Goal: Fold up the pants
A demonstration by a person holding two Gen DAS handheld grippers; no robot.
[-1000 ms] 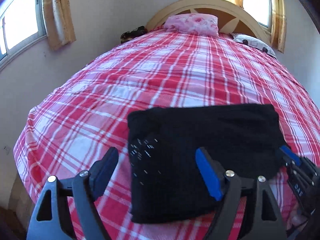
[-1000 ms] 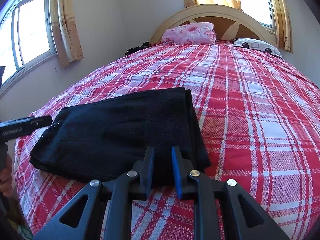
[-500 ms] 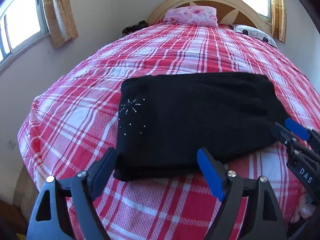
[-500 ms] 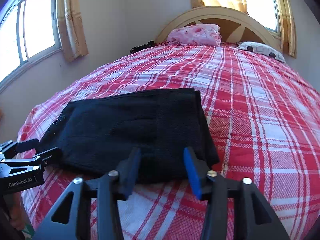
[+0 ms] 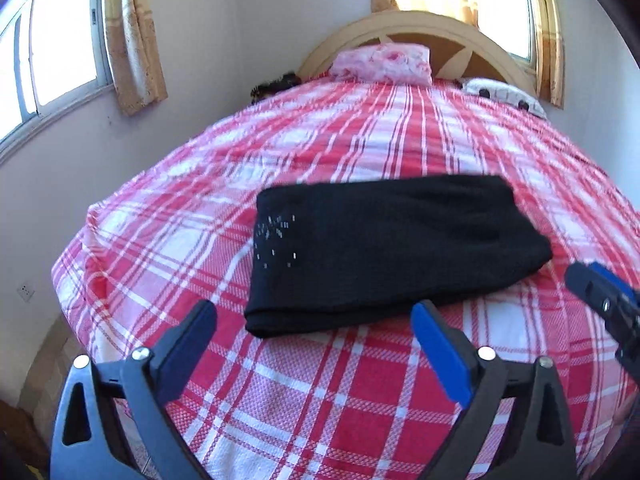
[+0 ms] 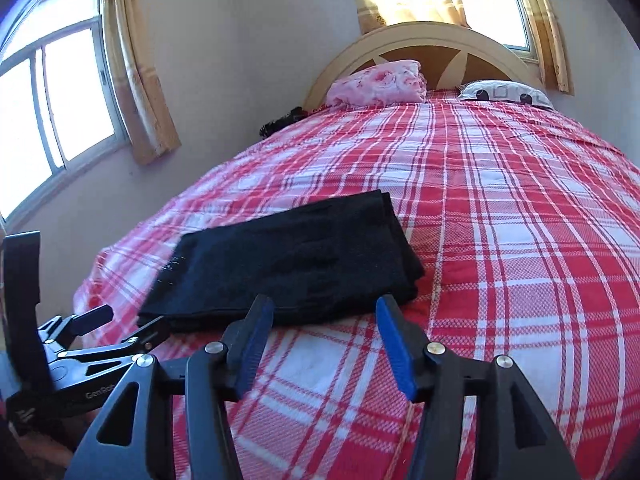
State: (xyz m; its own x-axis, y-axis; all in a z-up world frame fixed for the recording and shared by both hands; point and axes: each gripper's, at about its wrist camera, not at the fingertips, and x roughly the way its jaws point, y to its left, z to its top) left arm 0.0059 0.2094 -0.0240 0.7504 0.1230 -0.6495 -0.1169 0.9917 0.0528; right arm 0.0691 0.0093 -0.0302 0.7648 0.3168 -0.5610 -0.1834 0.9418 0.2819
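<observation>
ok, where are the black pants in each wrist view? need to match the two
Left wrist: pants centre frame, just beyond the open left gripper, sparkly patch at their left end.
Right wrist: pants left of centre, ahead of the open right gripper.
Shared landmark: pink pillow against the headboard.

Bare plaid bed (image 5: 360, 400) lies open between the folded pants (image 5: 392, 248) and near edge, also right of them (wide stretch), with pillows (image 6: 376, 84) only by the headboard (image 6: 420, 40).
</observation>
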